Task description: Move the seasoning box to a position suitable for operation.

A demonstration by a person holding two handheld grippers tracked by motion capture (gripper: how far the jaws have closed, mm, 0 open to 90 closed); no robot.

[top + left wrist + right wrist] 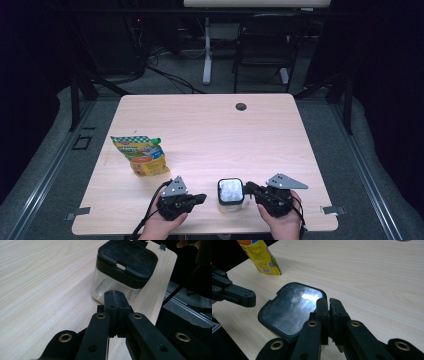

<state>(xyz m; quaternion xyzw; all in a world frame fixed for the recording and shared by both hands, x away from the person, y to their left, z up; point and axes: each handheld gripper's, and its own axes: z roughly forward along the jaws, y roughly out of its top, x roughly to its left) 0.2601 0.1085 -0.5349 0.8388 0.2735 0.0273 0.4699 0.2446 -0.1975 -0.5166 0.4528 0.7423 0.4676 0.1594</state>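
A small clear container (230, 194) with a black lid stands near the table's front edge, between my two grippers. In the left gripper view my left gripper (115, 296) is shut with nothing between its jaws, and it points at the container (125, 265) from a short way off. From the high view it lies just left of the container, my left gripper (202, 198). My right gripper (329, 304) is shut too, its tips over the right edge of the lid (289, 307). I see nothing between its jaws. A yellow snack pouch (142, 155) lies at the table's left.
The wooden table (200, 125) has a round cable hole (241, 106) at the back. A black chair (265, 40) and a desk leg stand beyond the far edge. The pouch (259, 255) lies beyond the container in the right gripper view.
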